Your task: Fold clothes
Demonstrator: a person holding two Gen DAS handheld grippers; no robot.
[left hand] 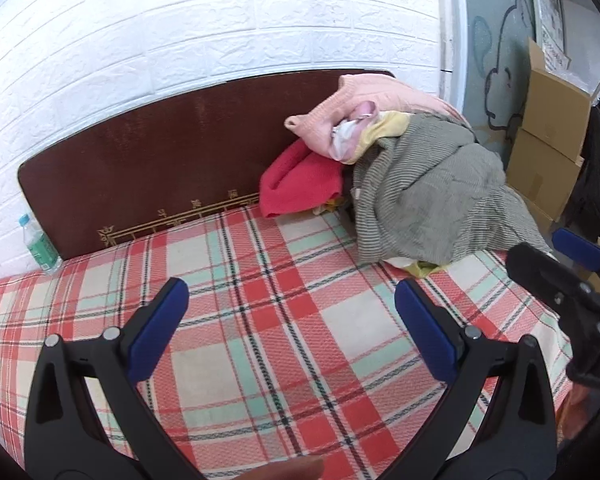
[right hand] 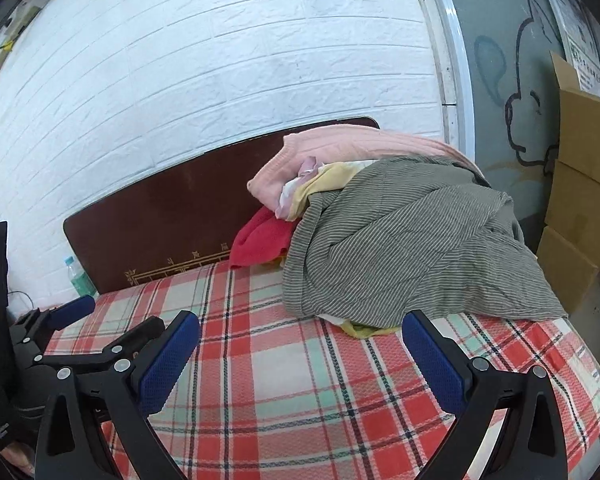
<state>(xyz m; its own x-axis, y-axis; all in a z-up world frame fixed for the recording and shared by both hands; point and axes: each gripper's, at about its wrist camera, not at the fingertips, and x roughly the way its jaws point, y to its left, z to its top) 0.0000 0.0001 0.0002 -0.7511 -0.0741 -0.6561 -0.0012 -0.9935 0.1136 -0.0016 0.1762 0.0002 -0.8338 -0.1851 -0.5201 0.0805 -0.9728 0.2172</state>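
Observation:
A heap of clothes lies at the far right of the bed: a grey striped garment (left hand: 428, 196) (right hand: 404, 240) on top in front, a pink knit (left hand: 352, 108) (right hand: 340, 152) behind it, a red piece (left hand: 296, 180) (right hand: 260, 240) low on the left, and yellow cloth (right hand: 364, 330) peeking from under. My left gripper (left hand: 292, 292) hovers open over the plaid sheet (left hand: 260, 320), short of the heap. My right gripper (right hand: 300, 326) is open too, close before the grey garment's lower edge. Neither holds anything. Each gripper shows at the edge of the other's view.
A dark brown headboard (left hand: 140, 168) stands against the white brick wall (left hand: 180, 20). A plastic bottle (left hand: 38, 244) (right hand: 78, 276) stands at its left end. Cardboard boxes (left hand: 548, 140) (right hand: 580, 200) are stacked right of the bed. The bed's right edge (right hand: 588, 360) drops off near the boxes.

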